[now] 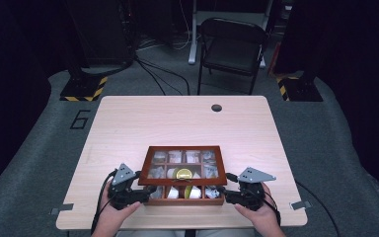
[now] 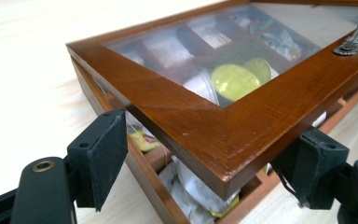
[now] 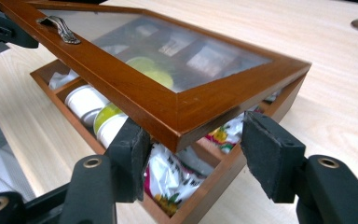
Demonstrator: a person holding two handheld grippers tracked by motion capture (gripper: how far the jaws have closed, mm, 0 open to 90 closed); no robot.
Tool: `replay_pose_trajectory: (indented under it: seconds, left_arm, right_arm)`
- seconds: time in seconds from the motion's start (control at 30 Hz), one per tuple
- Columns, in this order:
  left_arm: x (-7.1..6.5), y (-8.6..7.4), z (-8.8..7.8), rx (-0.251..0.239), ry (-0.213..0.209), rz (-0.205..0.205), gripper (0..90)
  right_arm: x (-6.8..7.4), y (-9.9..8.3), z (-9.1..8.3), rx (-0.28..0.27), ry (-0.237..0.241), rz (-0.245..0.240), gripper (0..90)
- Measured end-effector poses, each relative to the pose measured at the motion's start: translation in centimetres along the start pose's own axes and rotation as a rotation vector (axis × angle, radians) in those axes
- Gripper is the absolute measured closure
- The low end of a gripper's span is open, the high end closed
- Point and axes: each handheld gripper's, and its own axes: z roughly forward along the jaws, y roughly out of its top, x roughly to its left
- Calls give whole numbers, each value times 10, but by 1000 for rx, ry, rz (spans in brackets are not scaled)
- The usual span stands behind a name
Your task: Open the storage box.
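Glass lid [image 1: 185, 164] of wooden box [image 3: 214, 186] half-raised, near corners between spread left gripper [image 2: 205, 163] and right gripper [image 3: 193, 154]; unpinched, likely to slip and slam down.

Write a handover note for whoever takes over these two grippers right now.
Left gripper: open, jaws either side of the lid's near left corner, not clamped.
Right gripper: open, jaws flanking the lid's near right corner.
Wooden box: on the table's near edge, between both grippers; packets and small cups inside.
Done: glass-topped lid is raised partway at the front, hinged along the far side.
Left: probably regrip the lid and swing it fully open, or lower it shut.
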Motion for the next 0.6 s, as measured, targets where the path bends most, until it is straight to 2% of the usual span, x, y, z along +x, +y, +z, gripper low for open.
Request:
replay_pose_trajectory:
  seconds: [0.3, 0.33, 0.37, 0.4, 0.57, 0.6]
  left_arm:
    - [4, 23, -6, -34, 6, 6, 225]
    - [6, 29, -6, -41, 9, 13, 225]
    - [6, 29, -6, -41, 9, 13, 225]
    - [7, 35, -7, -46, 6, 16, 225]
    - [11, 48, -7, -59, -1, 9, 230]
    - [14, 54, -7, -65, -6, 8, 232]
  right_arm:
    - [-5, 23, -6, -25, 16, 18, 420]
    - [-8, 29, -6, -25, 22, 38, 415]
    - [-8, 29, -6, -25, 22, 38, 415]
    - [-11, 36, -5, -21, 33, 57, 408]
    - [-16, 50, -4, -15, 35, 63, 407]
    - [-19, 58, -3, -15, 34, 59, 404]
